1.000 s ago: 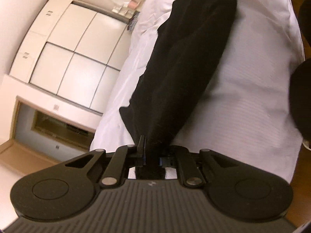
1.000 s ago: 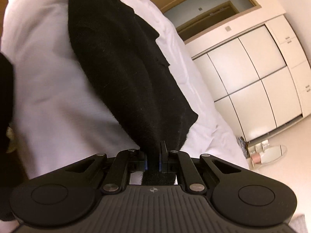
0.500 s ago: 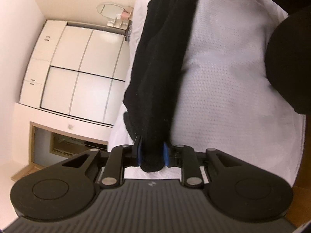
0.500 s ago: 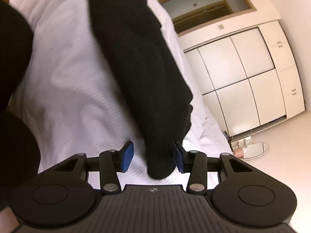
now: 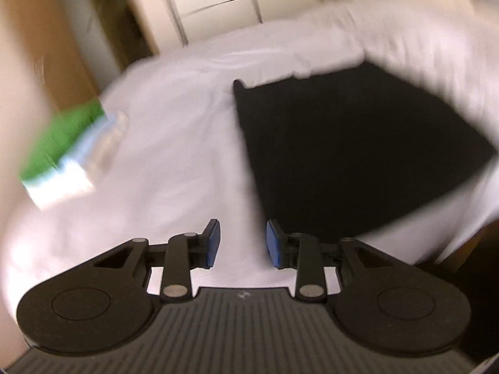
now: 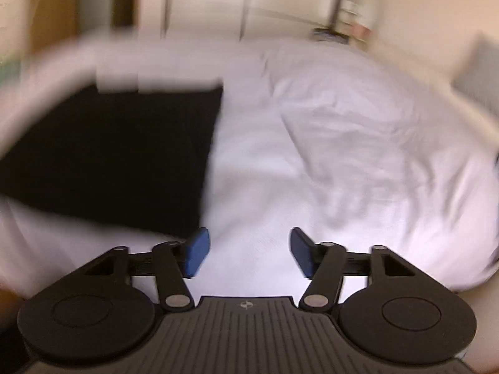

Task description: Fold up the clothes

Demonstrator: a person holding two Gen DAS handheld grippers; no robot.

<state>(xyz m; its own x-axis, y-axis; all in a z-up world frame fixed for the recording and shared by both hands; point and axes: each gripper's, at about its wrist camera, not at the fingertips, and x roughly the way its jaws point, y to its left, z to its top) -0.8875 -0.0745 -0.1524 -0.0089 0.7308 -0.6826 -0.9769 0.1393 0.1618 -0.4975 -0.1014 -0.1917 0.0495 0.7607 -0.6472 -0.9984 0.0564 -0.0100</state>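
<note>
Both claws, left [image 5: 241,243] and right [image 6: 248,254], now gape empty; the released black garment [image 5: 343,152] lies flat on the bed [image 5: 174,143].

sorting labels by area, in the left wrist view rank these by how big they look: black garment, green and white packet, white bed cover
1. white bed cover
2. black garment
3. green and white packet

The picture is motion-blurred, so outlines are rough.

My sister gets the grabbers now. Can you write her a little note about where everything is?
Left gripper: open, holding nothing, over the white bed.
Right gripper: open, empty too.
Black garment: lying flat on the bed, between the two grippers, touched by neither.
Green and white pile: at the bed's left edge; too blurry to identify.
Done: the garment is laid down.
Left: can't tell if it needs another fold.
</note>
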